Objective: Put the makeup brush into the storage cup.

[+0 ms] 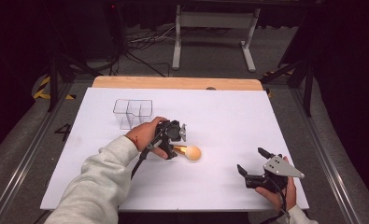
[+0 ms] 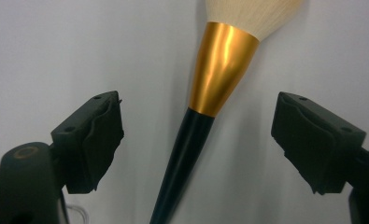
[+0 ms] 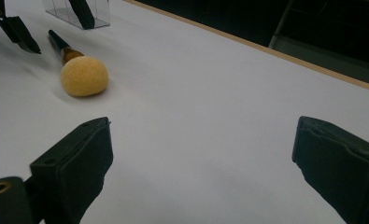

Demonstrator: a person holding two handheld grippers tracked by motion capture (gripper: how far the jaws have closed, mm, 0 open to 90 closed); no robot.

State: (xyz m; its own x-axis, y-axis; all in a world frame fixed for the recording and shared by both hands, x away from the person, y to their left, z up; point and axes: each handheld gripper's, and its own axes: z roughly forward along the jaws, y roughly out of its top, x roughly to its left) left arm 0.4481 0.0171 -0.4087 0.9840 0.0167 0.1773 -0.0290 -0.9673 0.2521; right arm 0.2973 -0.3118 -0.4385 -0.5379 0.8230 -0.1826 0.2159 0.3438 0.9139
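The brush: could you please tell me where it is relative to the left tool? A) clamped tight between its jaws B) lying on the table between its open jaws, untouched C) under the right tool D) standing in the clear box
B: in the left gripper view the brush lies on the white table with clear gaps to both jaws of the left tool.

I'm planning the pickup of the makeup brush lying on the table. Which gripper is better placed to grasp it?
Left. The left gripper already straddles the brush, its open jaws on either side of the black handle without touching. The right gripper rests open near the table's edge, well apart from the brush.
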